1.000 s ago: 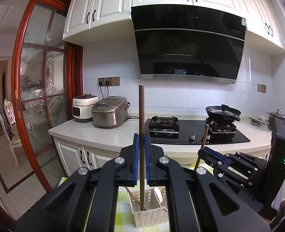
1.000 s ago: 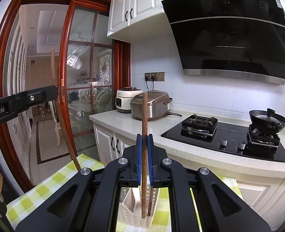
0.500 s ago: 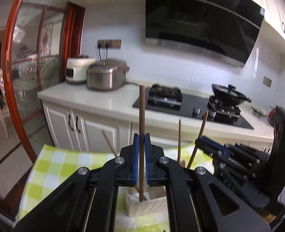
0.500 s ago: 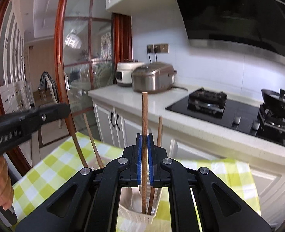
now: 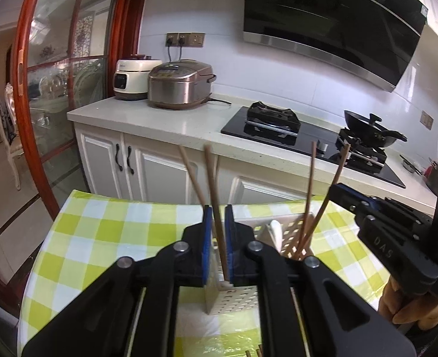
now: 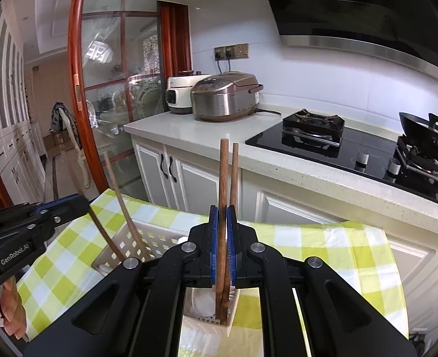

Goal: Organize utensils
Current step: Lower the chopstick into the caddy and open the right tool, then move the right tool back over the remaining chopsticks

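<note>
A bench (image 5: pixel 79 238) draped in a yellow-green checked cloth (image 6: pixel 323 238) is seen close in front of a kitchen counter (image 5: pixel 171 125), on which a steel rice cooker (image 5: pixel 178 87) and a black hob (image 6: pixel 338 145) are set further back. On the cloth, a white perforated utensil basket (image 5: pixel 237 297) is placed. The left hand-held gripper (image 5: pixel 218 247) is shown above the basket's left compartment, its blue pads parted slightly, with a wooden chopstick (image 5: pixel 216 208) standing loosely between them and its tip down in the basket. Another stick is leaned just to its left. The right hand-held gripper (image 6: pixel 222 247) is clenched on a darker chopstick (image 6: pixel 222 184), held upright with its lower end inside the basket's right compartment, beside one more stick and a white spoon (image 6: pixel 202 300).
</note>
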A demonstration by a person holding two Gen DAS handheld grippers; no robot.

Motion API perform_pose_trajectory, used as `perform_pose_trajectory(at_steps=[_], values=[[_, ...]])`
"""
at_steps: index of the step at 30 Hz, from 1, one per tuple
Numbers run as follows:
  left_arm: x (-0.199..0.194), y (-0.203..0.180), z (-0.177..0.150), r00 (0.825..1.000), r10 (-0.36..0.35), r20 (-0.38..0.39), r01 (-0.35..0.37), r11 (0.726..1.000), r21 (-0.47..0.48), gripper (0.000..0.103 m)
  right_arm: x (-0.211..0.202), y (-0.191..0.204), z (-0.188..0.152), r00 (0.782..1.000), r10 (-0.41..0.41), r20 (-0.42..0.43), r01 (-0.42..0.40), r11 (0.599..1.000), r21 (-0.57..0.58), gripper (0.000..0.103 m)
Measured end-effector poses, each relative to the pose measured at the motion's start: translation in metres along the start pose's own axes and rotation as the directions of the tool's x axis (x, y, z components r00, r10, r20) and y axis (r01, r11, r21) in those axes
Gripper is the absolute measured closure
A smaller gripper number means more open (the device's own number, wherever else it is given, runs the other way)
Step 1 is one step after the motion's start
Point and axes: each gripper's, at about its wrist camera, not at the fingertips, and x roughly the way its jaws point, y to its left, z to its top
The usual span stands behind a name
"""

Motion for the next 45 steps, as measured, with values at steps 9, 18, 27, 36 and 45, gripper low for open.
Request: perform_pose_trajectory(at_steps=[9,18,27,36,45], values=[[-0.038,0.006,-0.004,0.995,0.066,0.073,-0.065,0.998,-0.013,0.046,-0.044,-0.012,-0.008,0.998,-0.024,0.06,0.022,0.999,0.032,0.055],[-0.086,0.0,-0.049,0.974,0.178,0.143,-0.184,0.983,0.028,0.005,-0.078,-0.017,-0.059,1.0,-0.008,0.006,0.008,0.998,0.07,0.053],[-0.095,-0.003,-0.132,0.974,0.224,0.042,-0.227,0.971,0.073,0.005,-0.082,-0.002,-0.141,0.99,0.034,-0.138,-0.018,0.993,0.113,0.048],[-0.102,0.0,-0.189,0.973,0.228,-0.02,-0.226,0.97,0.085,0.005,-0.069,0.018,-0.191,0.966,0.046,-0.256,-0.019,0.994,0.106,0.049],[-0.099,0.011,-0.208,0.975,0.215,-0.053,-0.212,0.976,0.058,0.005,-0.054,0.038,-0.211,0.941,0.042,-0.336,-0.019,0.997,0.073,0.051]])
